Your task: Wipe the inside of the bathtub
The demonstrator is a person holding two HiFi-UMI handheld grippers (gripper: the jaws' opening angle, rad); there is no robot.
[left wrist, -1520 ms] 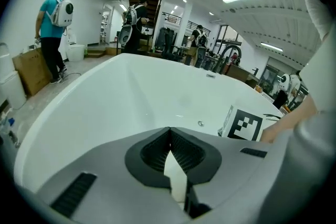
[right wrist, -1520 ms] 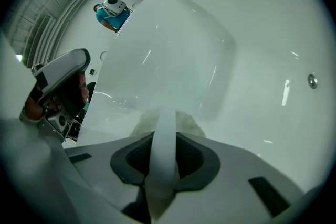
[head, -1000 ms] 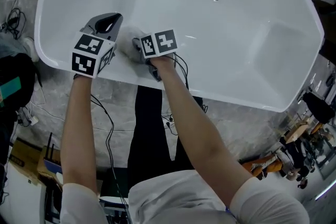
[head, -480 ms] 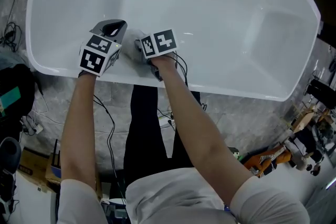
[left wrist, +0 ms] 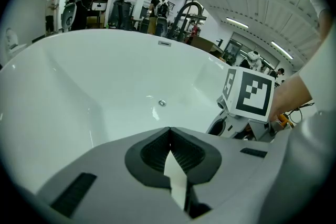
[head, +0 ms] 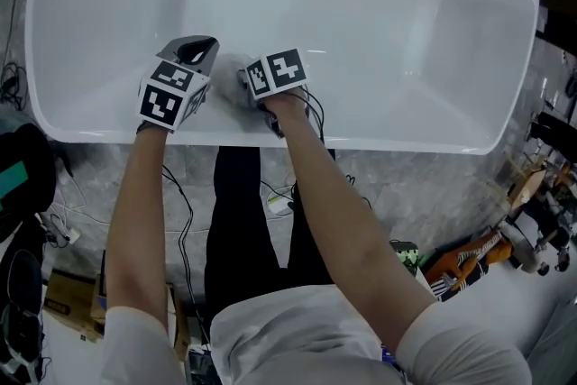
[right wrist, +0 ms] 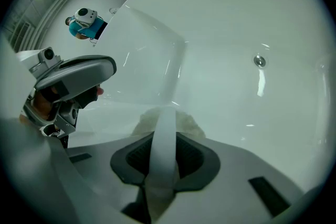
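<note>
My right gripper [right wrist: 163, 131] clamps the cloth [right wrist: 181, 119] against the bathtub [head: 433, 32] near wall, my left gripper [left wrist: 169, 139] is closed and empty, and most of the wiping seems left.

I have both bare forearms stretched forward, my left arm [head: 144, 194] nearly straight and my right arm [head: 334, 230] angling in from the right. My left gripper [head: 200, 45] has its jaws pressed together, empty. My right gripper [head: 243, 82] sits just beside it, jaws clamped on a cloth [right wrist: 186, 122].
</note>
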